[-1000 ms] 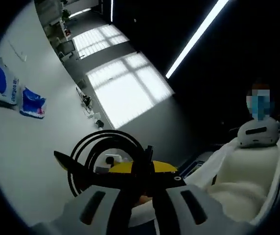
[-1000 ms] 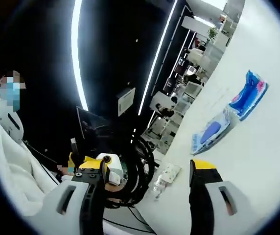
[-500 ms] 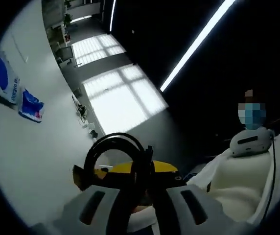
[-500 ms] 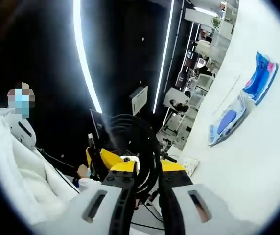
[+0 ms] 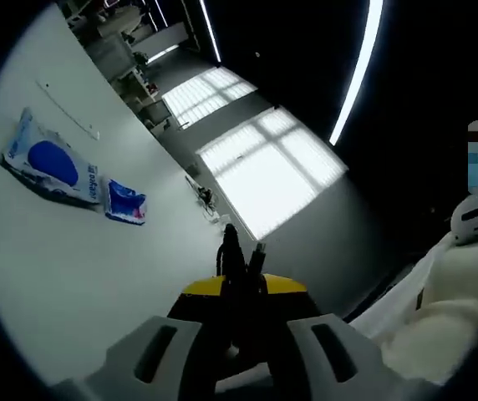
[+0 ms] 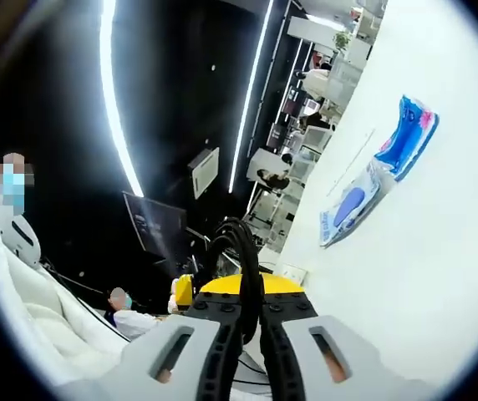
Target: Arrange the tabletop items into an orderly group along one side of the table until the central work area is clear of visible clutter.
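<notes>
Right tool (image 6: 245,327), wide apart a second ago, now clamped with left tool (image 5: 241,313) on black cable coil (image 6: 237,251).

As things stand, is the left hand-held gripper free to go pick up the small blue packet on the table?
Probably not yet. The left hand-held gripper is shut on the black cable, so it would have to let go first. The white table between it and the small blue packet looks unobstructed.

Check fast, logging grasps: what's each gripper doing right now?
Left gripper: shut on the black cable.
Right gripper: shut on the black cable.
</notes>
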`<state>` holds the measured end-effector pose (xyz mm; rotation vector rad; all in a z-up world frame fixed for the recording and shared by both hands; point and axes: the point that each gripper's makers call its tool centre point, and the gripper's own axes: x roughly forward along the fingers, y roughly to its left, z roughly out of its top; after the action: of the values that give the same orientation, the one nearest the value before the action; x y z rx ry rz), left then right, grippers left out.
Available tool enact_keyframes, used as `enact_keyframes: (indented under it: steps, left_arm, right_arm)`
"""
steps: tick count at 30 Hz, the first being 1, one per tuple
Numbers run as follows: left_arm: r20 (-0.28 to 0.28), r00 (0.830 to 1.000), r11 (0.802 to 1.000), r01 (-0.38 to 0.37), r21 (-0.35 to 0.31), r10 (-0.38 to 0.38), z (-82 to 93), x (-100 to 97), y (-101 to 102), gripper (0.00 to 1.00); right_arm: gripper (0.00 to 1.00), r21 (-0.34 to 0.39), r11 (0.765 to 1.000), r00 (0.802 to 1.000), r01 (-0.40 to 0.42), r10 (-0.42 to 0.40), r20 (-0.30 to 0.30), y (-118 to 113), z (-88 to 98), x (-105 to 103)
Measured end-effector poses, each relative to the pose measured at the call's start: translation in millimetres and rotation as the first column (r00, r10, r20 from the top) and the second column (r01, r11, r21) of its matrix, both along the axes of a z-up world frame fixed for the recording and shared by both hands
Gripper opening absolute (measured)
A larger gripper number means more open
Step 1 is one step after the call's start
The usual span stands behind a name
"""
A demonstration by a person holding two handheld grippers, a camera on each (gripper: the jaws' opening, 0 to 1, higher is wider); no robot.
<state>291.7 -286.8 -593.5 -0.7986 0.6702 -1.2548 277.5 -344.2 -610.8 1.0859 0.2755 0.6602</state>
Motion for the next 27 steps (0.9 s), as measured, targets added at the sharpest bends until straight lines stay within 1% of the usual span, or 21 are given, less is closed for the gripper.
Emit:
enact_keyframes:
  steps: [3,7,9,11,12,14,16,19,21,22,23,25,27]
  left_arm:
    - [0.048,0.999,0.995,-0.013,0.095,0.008,-13.3,0.3,2.3,0.13]
    - [0.043,0.999,0.991,-0.021,0.129,0.015,-20.8,-0.7,1.0,0.13]
    - [0.050,0.998,0.986,-0.043,0.164,0.035,-27.7,2.2,2.1,0.13]
    - [0.063,0.997,0.981,-0.062,0.182,0.051,-31.6,5.4,3.1,0.13]
    - [0.080,0.994,0.980,-0.085,0.180,0.071,-31.1,8.0,3.7,0.13]
    - [0.092,0.993,0.981,-0.090,0.174,0.075,-28.6,9.0,4.0,0.14]
    - [0.119,0.989,0.982,-0.109,0.154,0.091,-22.2,12.6,4.7,0.20]
    - [0.131,0.983,0.980,-0.149,0.133,0.132,-17.0,20.7,8.4,0.38]
    - [0.140,0.977,0.975,-0.181,0.128,0.163,-15.3,26.6,13.1,0.49]
    - [0.145,0.973,0.971,-0.197,0.134,0.178,-16.1,29.3,15.8,0.55]
    - [0.146,0.972,0.969,-0.202,0.139,0.182,-17.2,29.8,18.2,0.58]
    - [0.144,0.972,0.966,-0.209,0.150,0.188,-19.2,29.6,22.9,0.59]
    - [0.142,0.970,0.964,-0.217,0.154,0.196,-21.7,28.3,28.9,0.58]
  right_arm:
    - [0.02,-0.032,1.000,1.000,-0.001,0.000,-0.029,-0.9,-0.9,-1.8]
    - [0.02,-0.058,0.998,0.998,0.001,-0.005,-0.064,-2.7,-4.7,0.0]
    - [0.02,-0.061,0.998,0.997,-0.002,-0.002,-0.071,-3.3,-5.7,1.0]
    - [0.02,-0.068,0.998,0.998,-0.003,-0.001,-0.069,-4.4,-5.2,2.8]
    - [0.02,-0.071,0.997,0.998,-0.005,0.000,-0.063,-5.3,-4.1,4.6]
    - [0.02,-0.068,0.998,0.999,-0.012,0.008,-0.052,-4.0,0.3,7.7]
    - [0.02,-0.077,0.997,0.999,-0.025,0.023,-0.033,-3.2,4.1,11.9]
    - [0.02,-0.092,0.995,0.999,-0.048,0.048,-0.010,0.1,11.0,16.9]
    - [0.02,-0.098,0.993,0.998,-0.066,0.066,-0.002,1.7,11.6,20.4]
    - [0.02,-0.115,0.990,0.997,-0.082,0.082,-0.001,2.5,10.0,23.4]
    - [0.02,-0.137,0.986,0.996,-0.094,0.094,-0.006,2.5,8.1,25.4]
    - [0.02,-0.185,0.975,0.993,-0.120,0.121,-0.006,0.4,5.8,30.0]
    - [0.02,-0.194,0.973,0.992,-0.125,0.128,0.000,-3.1,8.0,35.9]
